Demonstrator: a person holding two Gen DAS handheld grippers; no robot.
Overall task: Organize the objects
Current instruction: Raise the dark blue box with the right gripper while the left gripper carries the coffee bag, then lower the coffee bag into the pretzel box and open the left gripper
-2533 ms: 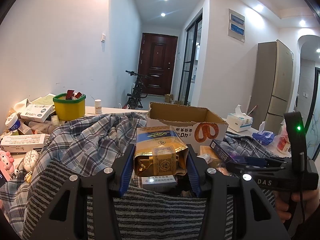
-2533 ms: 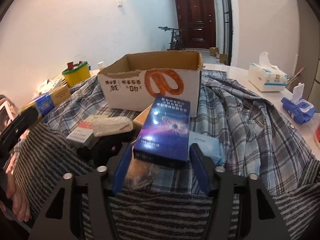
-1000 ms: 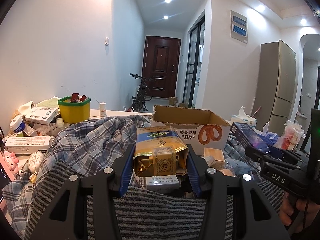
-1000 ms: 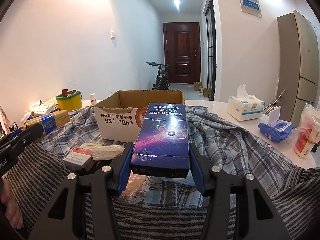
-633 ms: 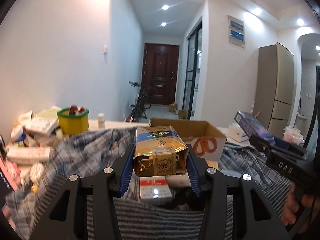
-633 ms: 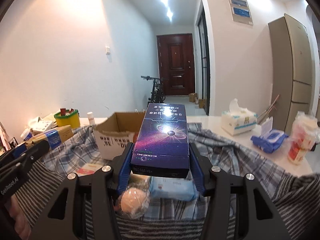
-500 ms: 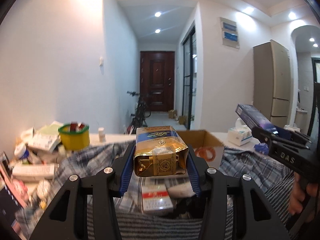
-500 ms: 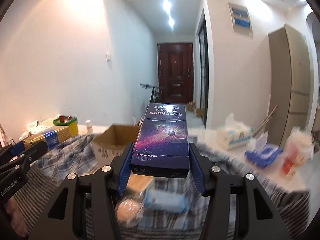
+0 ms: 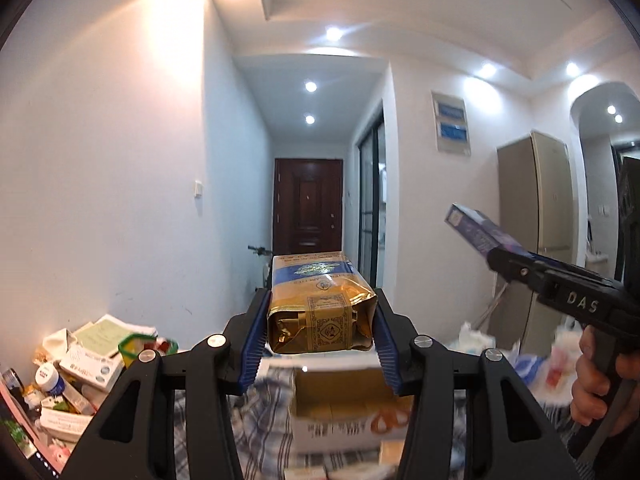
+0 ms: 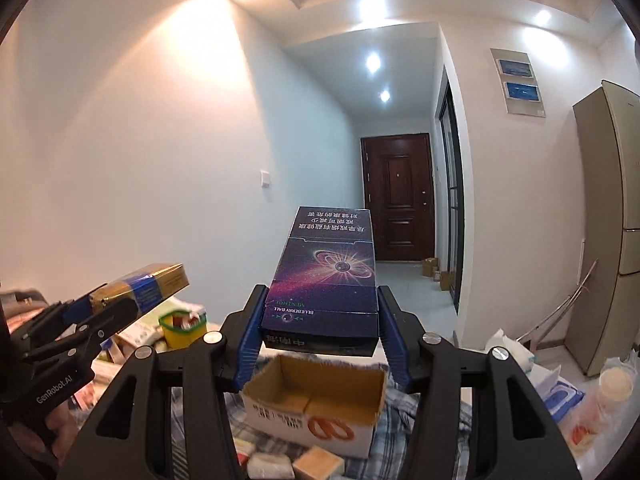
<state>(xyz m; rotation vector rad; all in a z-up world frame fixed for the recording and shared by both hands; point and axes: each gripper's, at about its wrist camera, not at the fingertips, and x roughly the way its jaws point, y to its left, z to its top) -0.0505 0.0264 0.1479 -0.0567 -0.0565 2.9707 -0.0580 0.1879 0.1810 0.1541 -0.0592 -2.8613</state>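
My left gripper [image 9: 320, 322] is shut on a gold and blue foil packet [image 9: 320, 308], held level high above the table. The same gold packet [image 10: 156, 280] shows at the left of the right wrist view. My right gripper [image 10: 320, 328] is shut on a dark blue box with a galaxy print [image 10: 326, 276], also raised. That blue box [image 9: 476, 232] appears at the right of the left wrist view, with a hand [image 9: 600, 384] on the gripper's handle. An open cardboard box [image 10: 316, 404] stands below and ahead of both grippers; inside it I see only bare cardboard.
A checked shirt [image 10: 400, 420] covers the table under the cardboard box. A yellow tub [image 10: 182, 330] and piled cartons [image 9: 86, 364] crowd the left. A tissue box [image 10: 508, 350], blue wipes [image 10: 562, 398] and a bottle [image 10: 616, 384] stand at the right. Small wrapped items [image 10: 296, 464] lie in front of the box.
Both grippers have risen well above the table, each keeping its load. The cardboard box and the clutter have dropped toward the bottom of both views.
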